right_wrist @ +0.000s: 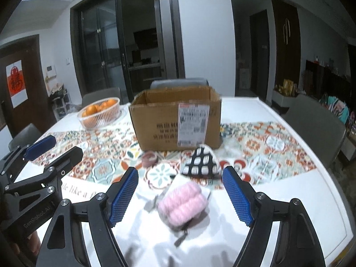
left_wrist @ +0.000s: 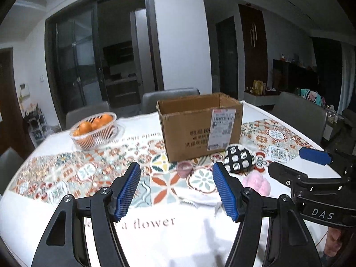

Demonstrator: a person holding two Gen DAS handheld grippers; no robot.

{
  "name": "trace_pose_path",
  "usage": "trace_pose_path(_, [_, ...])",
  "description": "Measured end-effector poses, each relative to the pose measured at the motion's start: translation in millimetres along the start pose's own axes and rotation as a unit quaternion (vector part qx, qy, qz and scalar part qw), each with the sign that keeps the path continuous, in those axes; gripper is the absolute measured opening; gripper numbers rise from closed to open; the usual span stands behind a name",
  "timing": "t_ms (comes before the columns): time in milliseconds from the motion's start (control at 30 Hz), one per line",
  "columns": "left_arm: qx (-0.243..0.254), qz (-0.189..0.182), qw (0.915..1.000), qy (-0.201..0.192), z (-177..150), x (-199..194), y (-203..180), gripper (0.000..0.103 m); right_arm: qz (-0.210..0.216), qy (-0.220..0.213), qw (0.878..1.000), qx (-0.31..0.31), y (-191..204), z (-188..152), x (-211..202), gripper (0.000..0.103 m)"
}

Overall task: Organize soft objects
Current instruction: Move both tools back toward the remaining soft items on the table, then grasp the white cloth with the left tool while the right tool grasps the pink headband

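Soft objects lie loose on the surface (right_wrist: 289, 200) in front of the open cardboard box (right_wrist: 175, 122), probably waiting to be dropped into it; what the box holds cannot be seen from here. At ten o'clock in the right wrist view a white plastic basket (right_wrist: 100, 114) holds oranges (right_wrist: 90, 110), apart from the sorting. Nearer, a small mauve round item (right_wrist: 149, 158) sits at eleven o'clock, a black-and-white patterned pouch (right_wrist: 200, 161) at twelve, touching the box's front, and a pink fluffy bundle (right_wrist: 182, 203) lies on a white cloth (left_wrist: 195, 197) between the jaws of the right gripper (right_wrist: 180, 198). Those jaws are spread wide and empty, seemingly lined up to take it. The left gripper (left_wrist: 176, 191) likewise gapes wide, gripping nothing.
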State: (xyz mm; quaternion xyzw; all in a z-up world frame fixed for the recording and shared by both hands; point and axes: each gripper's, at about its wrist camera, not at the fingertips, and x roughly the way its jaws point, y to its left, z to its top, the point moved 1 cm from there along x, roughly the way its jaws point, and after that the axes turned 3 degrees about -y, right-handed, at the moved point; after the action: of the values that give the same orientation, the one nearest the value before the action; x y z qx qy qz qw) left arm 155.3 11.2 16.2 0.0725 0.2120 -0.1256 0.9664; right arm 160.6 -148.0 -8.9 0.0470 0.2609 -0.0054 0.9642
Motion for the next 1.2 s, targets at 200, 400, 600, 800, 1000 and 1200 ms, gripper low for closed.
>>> trace_pose_path(200, [0.001,-0.01,0.9996,0.028,-19,12,-1,0.067,0.001,0.031,1.0,0.005,-2,-18,12,0.079])
trace_pose_path(400, [0.001,-0.01,0.9987,0.05,-31,25,-2,0.067,0.0,0.055,0.998,-0.003,-1,-30,26,0.079])
trace_pose_path(600, [0.006,-0.015,0.9975,0.069,-41,44,-4,0.067,-0.001,0.075,0.997,-0.008,-2,-38,43,0.079])
trace_pose_path(800, [0.012,-0.019,0.9963,0.083,-49,63,-6,0.067,-0.008,0.076,0.997,-0.027,-1,-42,56,0.079])
trace_pose_path(1000, [0.015,-0.028,0.9948,0.097,-55,84,-11,0.067,-0.01,0.073,0.996,-0.049,-2,-45,69,0.079])
trace_pose_path(1200, [0.012,-0.039,0.9926,0.114,-62,106,-15,0.067,-0.007,0.076,0.996,-0.055,-4,-48,81,0.079])
